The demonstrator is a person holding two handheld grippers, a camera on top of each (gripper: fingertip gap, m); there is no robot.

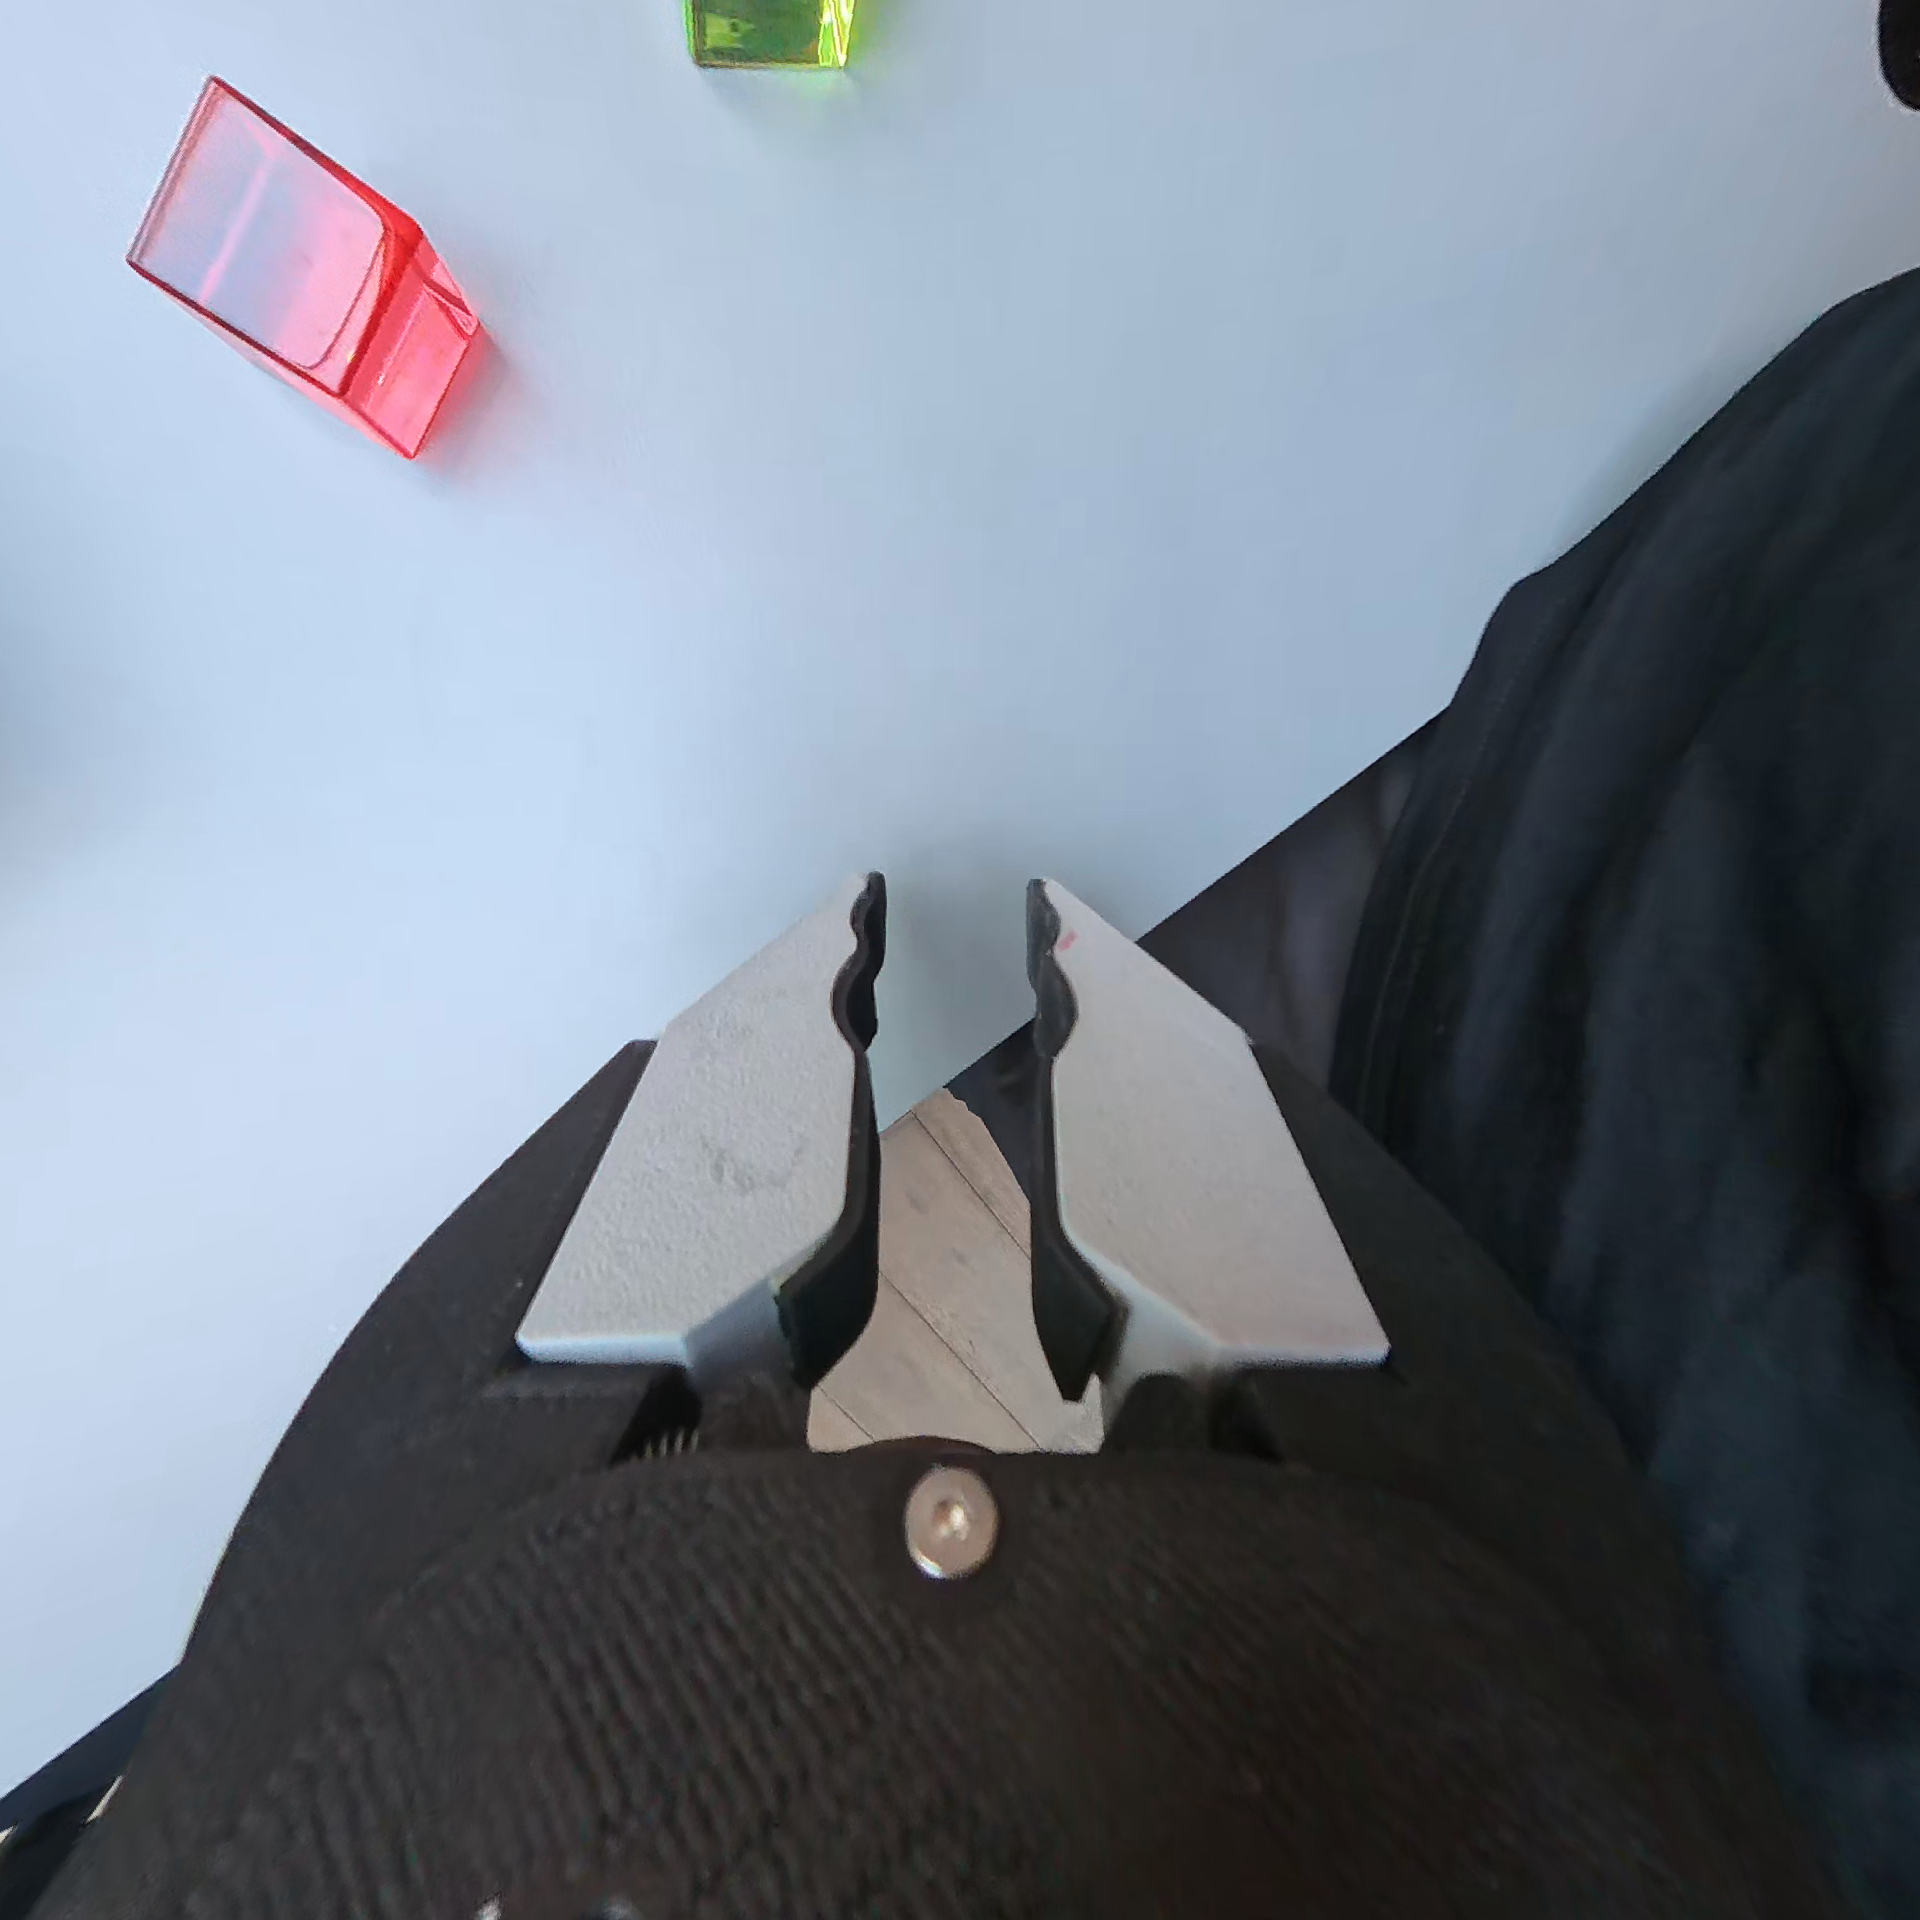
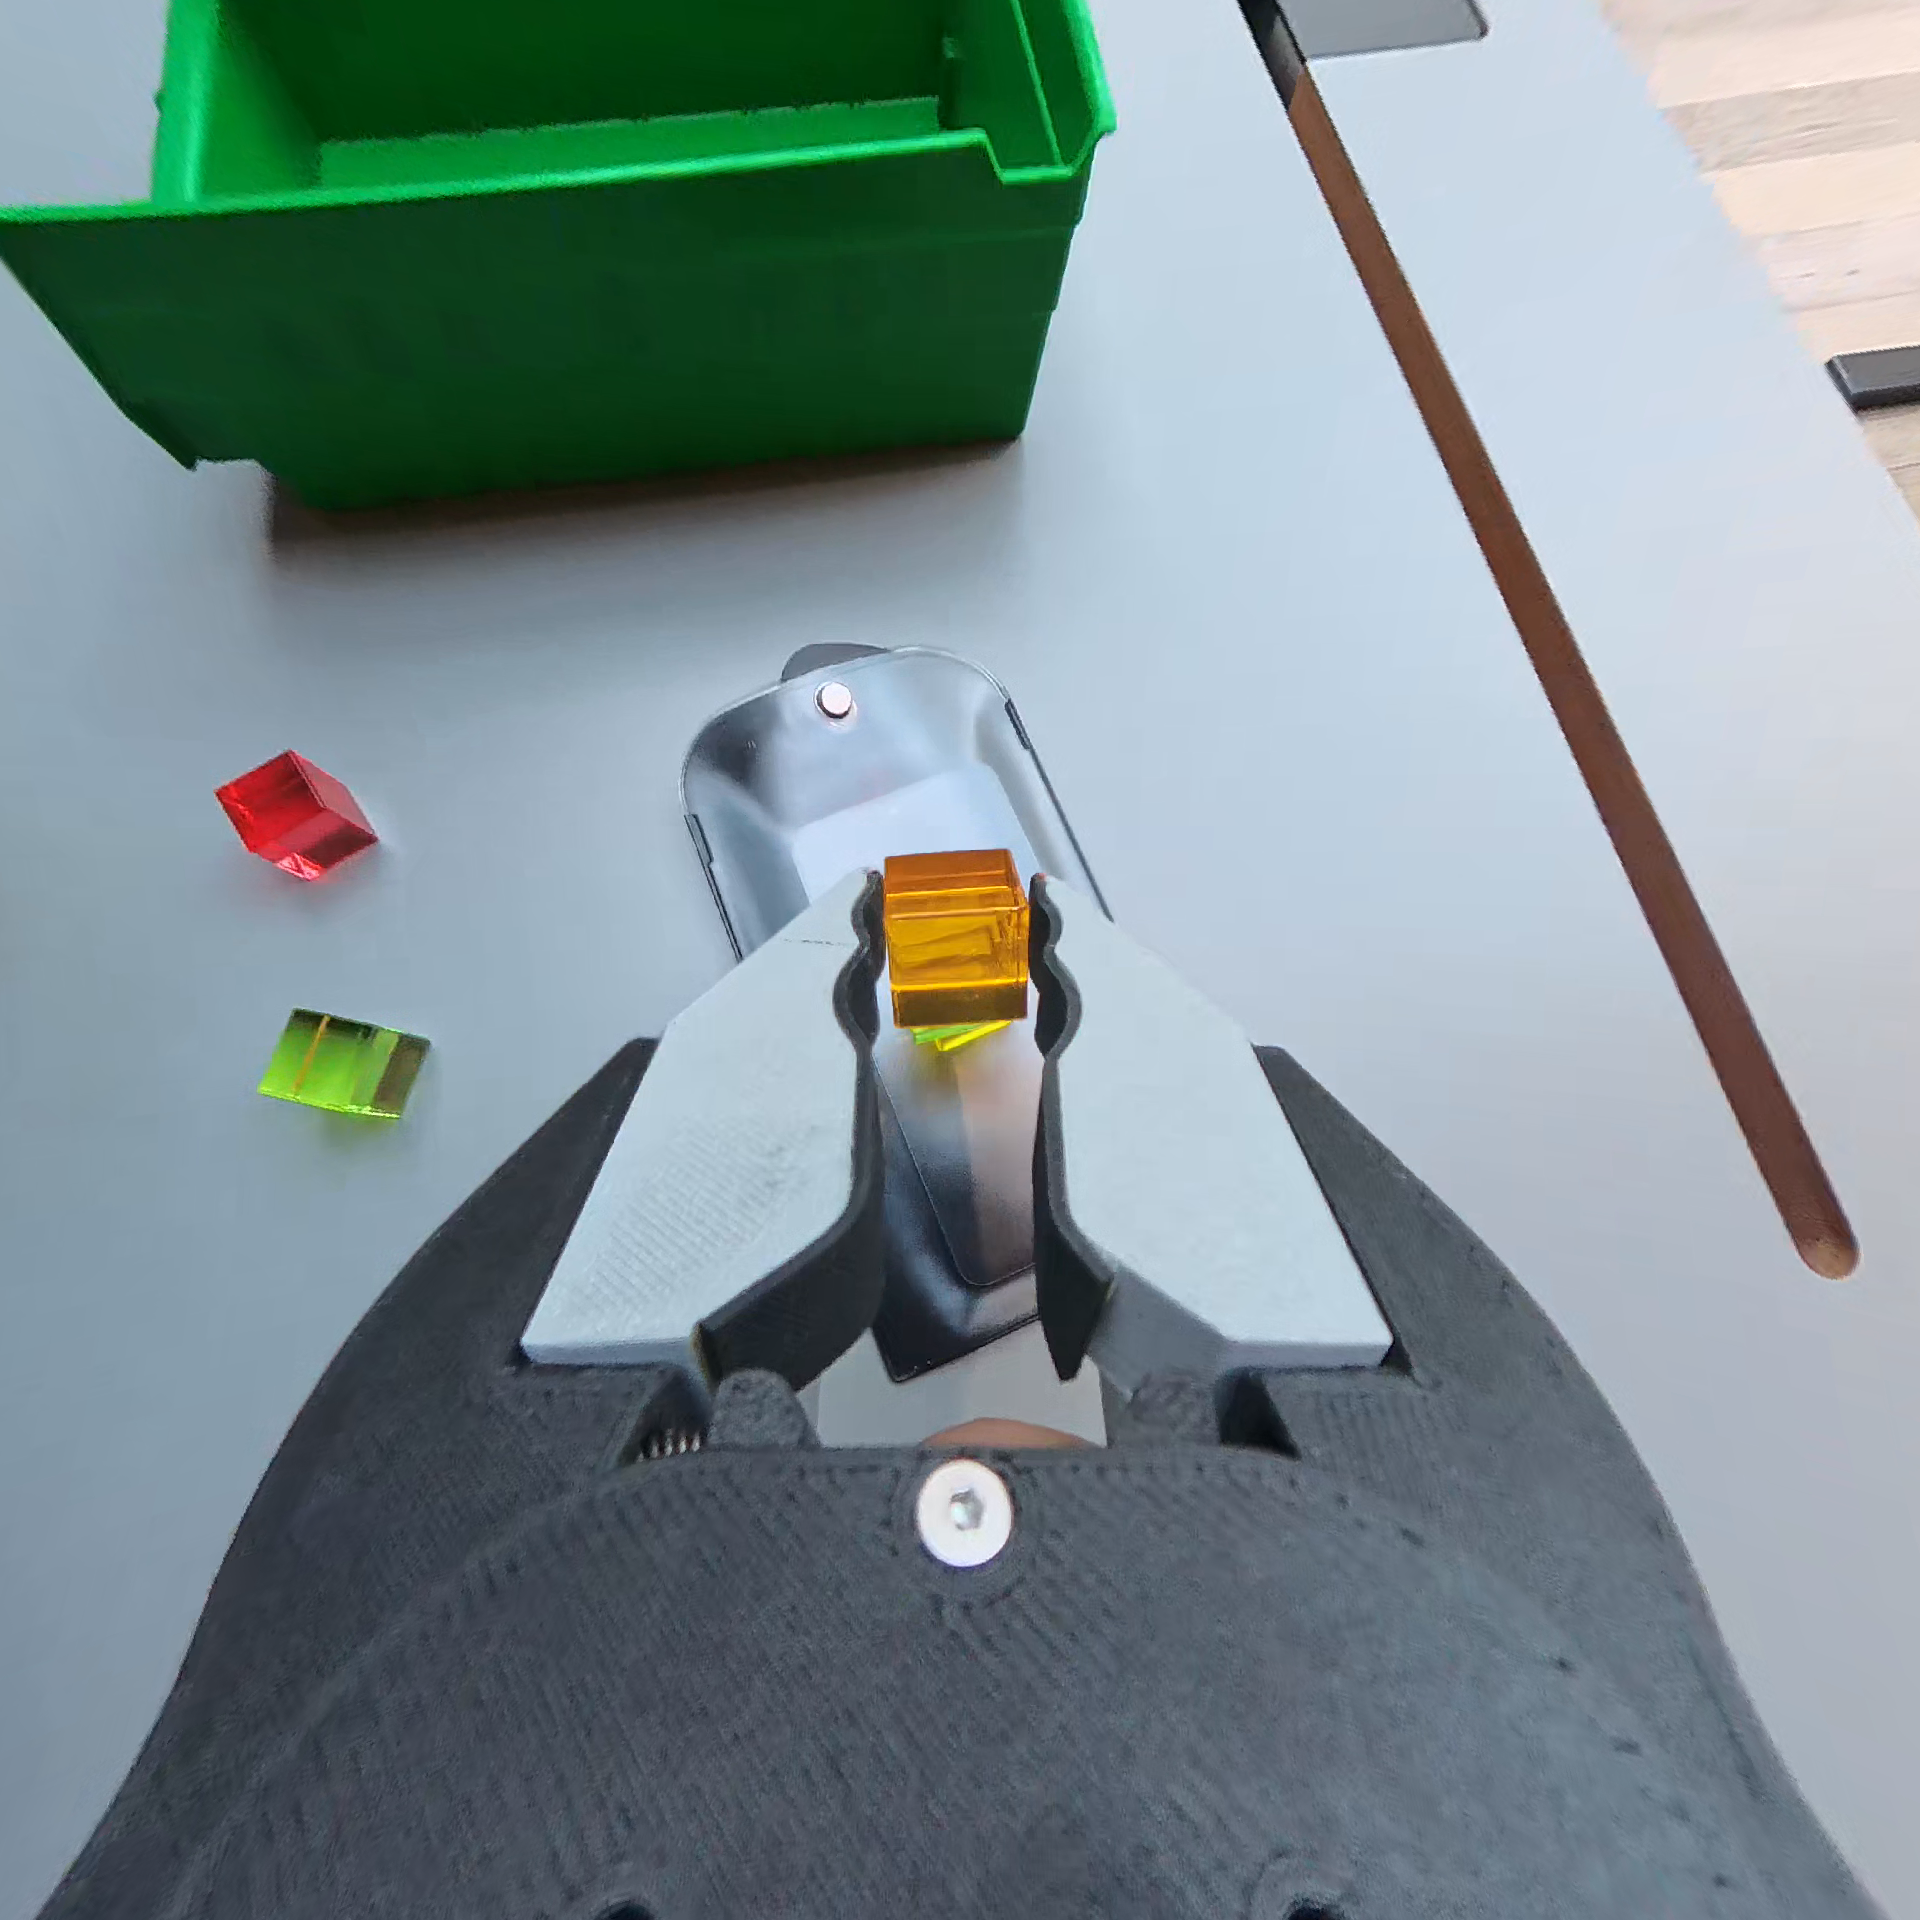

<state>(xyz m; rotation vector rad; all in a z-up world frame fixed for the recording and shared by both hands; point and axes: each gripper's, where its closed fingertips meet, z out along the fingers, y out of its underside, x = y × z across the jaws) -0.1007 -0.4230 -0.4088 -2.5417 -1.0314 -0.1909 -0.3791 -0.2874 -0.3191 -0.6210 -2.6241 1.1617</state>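
While the right gripper (image 2: pixel 954 899) clamps an orange translucent cube (image 2: pixel 954 935) between its fingertips, the left gripper (image 1: pixel 956 899) hangs with nothing in it, its fingers a little apart
In the right wrist view the orange cube is held above a shiny metal scoop-shaped tray (image 2: pixel 821 800) that lies on the grey table (image 2: pixel 1247 644), and a sliver of a green-yellow piece (image 2: pixel 961 1034) shows just beneath the cube; a green plastic bin (image 2: pixel 582 312) stands farther off, a red translucent cube (image 2: pixel 296 816) and a green-yellow translucent block (image 2: pixel 345 1062) lie apart on the table to the left, and a thin brown rod (image 2: pixel 1538 623) crosses on the right. In the left wrist view the left gripper is over the table's edge beside dark clothing (image 1: pixel 1662 831), with the red cube (image 1: pixel 312 270) and the green-yellow block (image 1: pixel 769 31) well ahead of it
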